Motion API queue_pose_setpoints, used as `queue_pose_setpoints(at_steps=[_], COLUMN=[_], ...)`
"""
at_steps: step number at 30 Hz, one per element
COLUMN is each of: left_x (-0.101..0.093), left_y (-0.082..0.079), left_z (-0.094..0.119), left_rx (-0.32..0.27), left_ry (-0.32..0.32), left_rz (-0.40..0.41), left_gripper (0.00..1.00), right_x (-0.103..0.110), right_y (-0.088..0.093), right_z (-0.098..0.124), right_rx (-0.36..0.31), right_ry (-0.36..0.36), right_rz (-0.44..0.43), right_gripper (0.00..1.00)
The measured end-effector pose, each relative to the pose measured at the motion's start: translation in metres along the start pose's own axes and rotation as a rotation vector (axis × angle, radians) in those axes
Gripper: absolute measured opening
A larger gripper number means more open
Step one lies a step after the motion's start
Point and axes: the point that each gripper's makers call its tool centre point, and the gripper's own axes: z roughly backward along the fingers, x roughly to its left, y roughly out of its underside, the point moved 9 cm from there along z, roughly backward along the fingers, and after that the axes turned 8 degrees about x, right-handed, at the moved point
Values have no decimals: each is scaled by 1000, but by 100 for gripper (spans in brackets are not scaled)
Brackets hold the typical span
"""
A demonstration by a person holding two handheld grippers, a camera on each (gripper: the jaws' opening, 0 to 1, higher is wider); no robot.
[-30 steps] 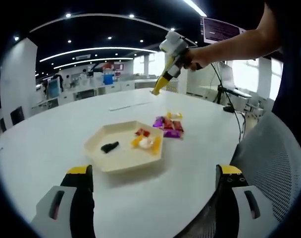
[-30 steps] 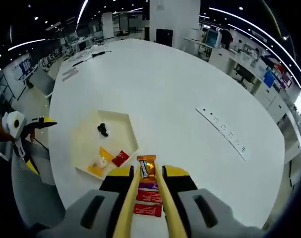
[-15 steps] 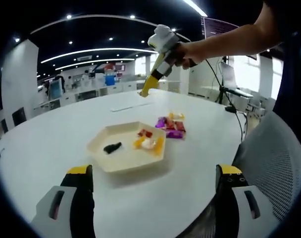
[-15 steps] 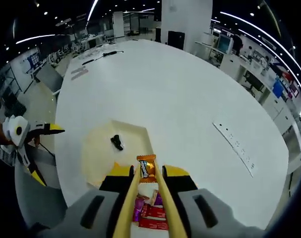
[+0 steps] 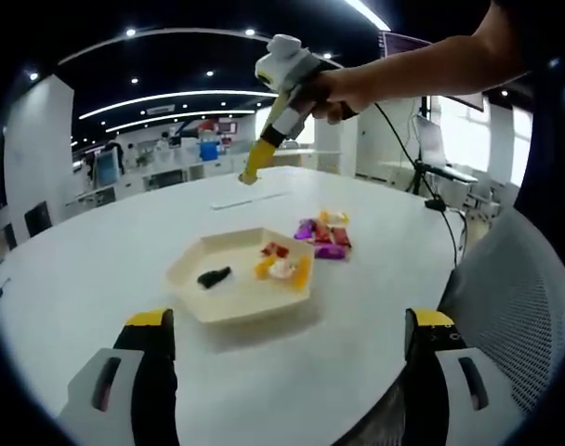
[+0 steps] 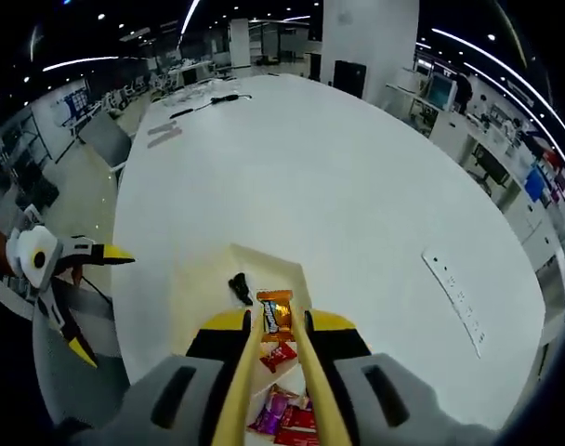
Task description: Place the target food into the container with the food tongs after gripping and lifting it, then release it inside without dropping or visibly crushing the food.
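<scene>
Right gripper [image 6: 275, 321] grips tongs [image 6: 273, 372] pinching an orange candy [image 6: 274, 311] over the tray [image 5: 241, 279] — ready for release; left gripper [image 5: 287, 325] fingers wide, idle above the counter [image 5: 97, 269].

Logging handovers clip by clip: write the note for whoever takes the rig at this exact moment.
Right tool: holds yellow food tongs, shut on an orange-wrapped snack, raised above the tray.
Left tool: jaws apart, empty, low at the near table edge.
Hexagonal tray on the white table already holds a dark piece and several wrapped snacks; more snacks lie on the table beside it.
Done: snack gripped and lifted.
Left: lower it into the tray, open the tongs gently.
</scene>
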Motion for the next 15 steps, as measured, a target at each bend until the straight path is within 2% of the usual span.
queue_pose_setpoints(at_steps=[8, 15], left_x=[-1, -1], left_y=[0, 1], left_z=[0, -1], left_rx=[9, 14], left_ry=[2, 3], left_rz=[-6, -11], left_gripper=[99, 99], right_x=[3, 3], right_y=[-21, -28], right_z=[-1, -4], right_rx=[-2, -3], right_ry=[0, -2], right_rz=[28, 37], right_gripper=[21, 22])
